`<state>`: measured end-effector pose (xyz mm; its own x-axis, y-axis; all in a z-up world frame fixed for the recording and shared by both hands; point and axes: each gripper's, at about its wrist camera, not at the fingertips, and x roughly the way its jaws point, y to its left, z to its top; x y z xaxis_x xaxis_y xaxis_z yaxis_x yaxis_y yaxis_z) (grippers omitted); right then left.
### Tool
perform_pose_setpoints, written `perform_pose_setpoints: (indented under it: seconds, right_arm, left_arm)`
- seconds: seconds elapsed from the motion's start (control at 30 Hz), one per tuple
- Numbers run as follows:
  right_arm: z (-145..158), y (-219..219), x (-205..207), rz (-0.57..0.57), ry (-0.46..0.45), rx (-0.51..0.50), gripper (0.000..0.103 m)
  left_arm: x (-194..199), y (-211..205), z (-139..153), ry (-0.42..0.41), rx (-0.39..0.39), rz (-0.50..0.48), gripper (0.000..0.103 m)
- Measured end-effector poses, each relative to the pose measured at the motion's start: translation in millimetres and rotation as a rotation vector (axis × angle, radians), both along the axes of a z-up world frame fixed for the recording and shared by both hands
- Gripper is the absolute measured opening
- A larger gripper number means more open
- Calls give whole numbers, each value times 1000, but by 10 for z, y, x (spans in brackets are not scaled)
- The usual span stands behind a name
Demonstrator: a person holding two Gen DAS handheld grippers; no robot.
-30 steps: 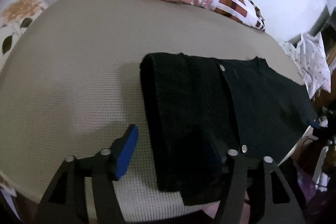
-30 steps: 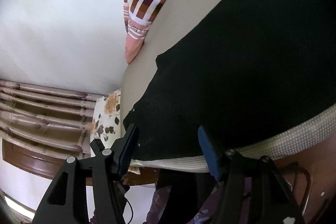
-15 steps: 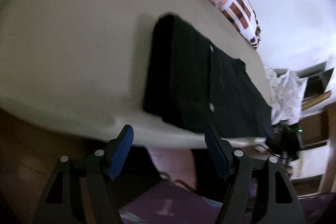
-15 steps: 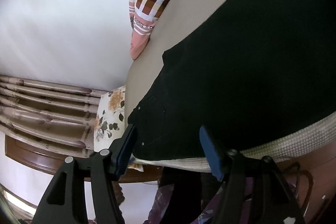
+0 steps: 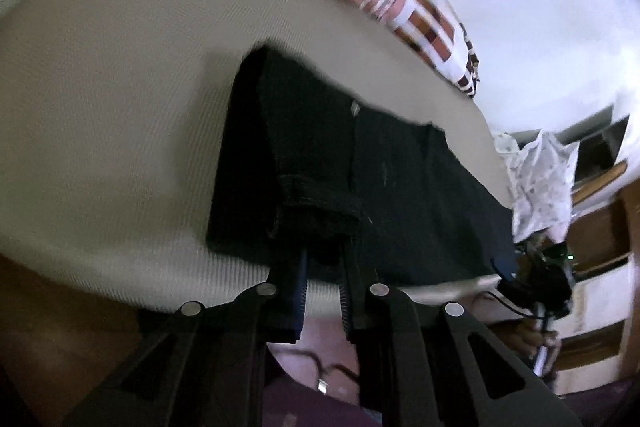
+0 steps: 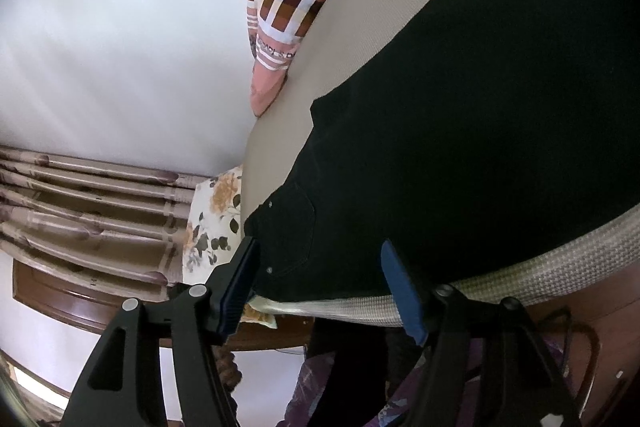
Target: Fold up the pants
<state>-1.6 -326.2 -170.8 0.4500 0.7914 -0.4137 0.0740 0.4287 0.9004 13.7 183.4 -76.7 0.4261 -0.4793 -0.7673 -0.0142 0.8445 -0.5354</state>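
Left gripper (image 5: pixel 322 267): fingers clamped together on a bunched hem of the black pants (image 5: pixel 360 179), lifted a little at the bed's (image 5: pixel 100 87) near edge. Pants otherwise flat and already doubled along their length. Right gripper (image 6: pixel 320 287): fingers apart, empty, poised over the pocket corner. Probably mid-task: crosswise folds yet to come.
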Motion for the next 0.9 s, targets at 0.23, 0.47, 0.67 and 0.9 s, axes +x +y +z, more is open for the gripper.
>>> perform_pose_setpoints:
  seconds: [0.23,0.47,0.67,0.9]
  right_arm:
    - [-19,5,-20,6,1,6,62]
    - [4,29,67,37,-14,-2,62]
    - [339,202,418,145,-175,-234,62]
    - [476,348,1182,275,-302,-365,62]
  left_arm:
    - [27,-34,-109,-67,81,-59,14]
    - [-157,67,-399,-44,42,-34,16]
    - [-187,-23,-257,-69,76,-30,17]
    - [-207,57,-350,-29,26,8,19]
